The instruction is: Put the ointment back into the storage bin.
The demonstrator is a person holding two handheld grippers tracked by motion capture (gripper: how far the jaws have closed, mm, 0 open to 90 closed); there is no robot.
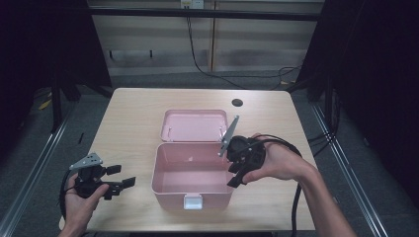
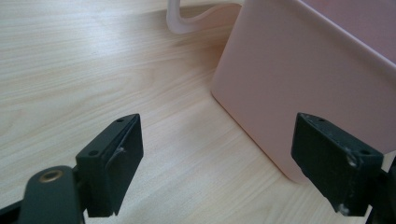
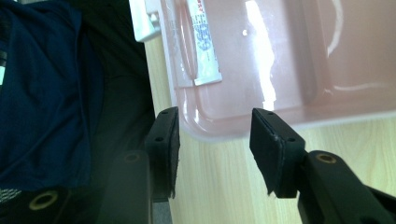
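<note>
Your pink box sits mid-table with its lid laid flat behind it, so the inside is reachable. A small tube lies against its near wall. Your right gripper, half open and empty, hangs over the box's right rim; your left gripper waits wide beside its left wall.

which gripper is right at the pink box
The right gripper, its open jaws at the pink box's right wall. The left gripper sits apart on the table, left of it.
</note>
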